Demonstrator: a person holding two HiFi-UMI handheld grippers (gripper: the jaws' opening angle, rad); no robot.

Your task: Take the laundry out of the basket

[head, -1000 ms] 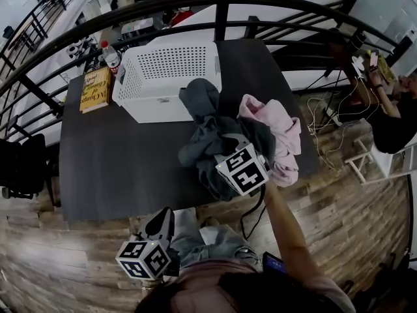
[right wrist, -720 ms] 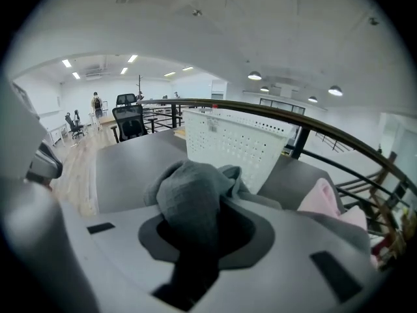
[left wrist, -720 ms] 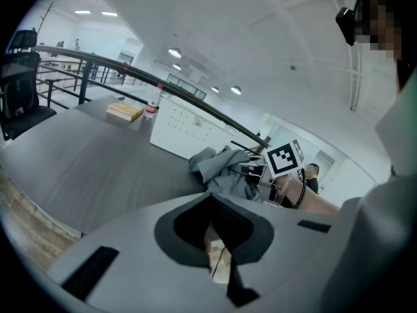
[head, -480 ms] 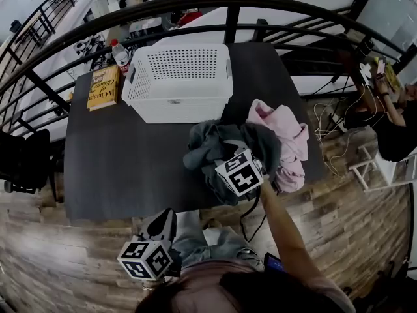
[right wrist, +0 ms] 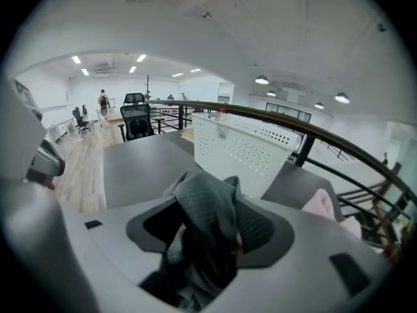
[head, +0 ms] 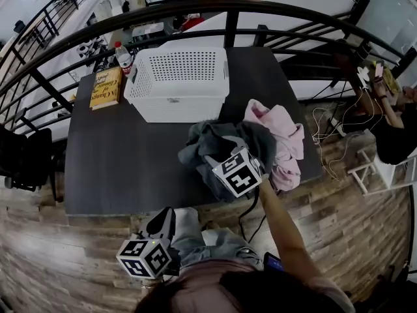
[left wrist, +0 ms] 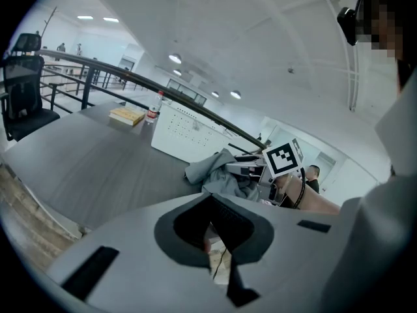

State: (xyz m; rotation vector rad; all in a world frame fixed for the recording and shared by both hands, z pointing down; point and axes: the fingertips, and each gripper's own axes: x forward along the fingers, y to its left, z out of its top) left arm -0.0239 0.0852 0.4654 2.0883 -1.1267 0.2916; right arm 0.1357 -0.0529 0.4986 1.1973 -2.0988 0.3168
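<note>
The white perforated basket (head: 176,83) stands at the back of the dark table (head: 117,162); none of its inside shows. In front of it a grey garment (head: 218,145) lies heaped on the table, touching a pink garment (head: 281,142) to its right. My right gripper (head: 227,158) points into the grey heap. Its jaws have just been opening, and a fold of the grey garment (right wrist: 208,207) still drapes between them, so the right gripper (right wrist: 208,243) is open. My left gripper (head: 163,217) hangs below the table's near edge, shut and empty (left wrist: 218,256).
A yellow book (head: 105,88) and a plastic bottle (head: 124,57) lie left of the basket. A black curved railing (head: 228,8) runs behind the table. A black chair (head: 19,165) stands at the left, and a person sits at the far right (head: 391,129).
The grey garment, earlier stretched up toward the basket's front corner, has sunk into a lower heap on the table. The left gripper has stayed where it was.
</note>
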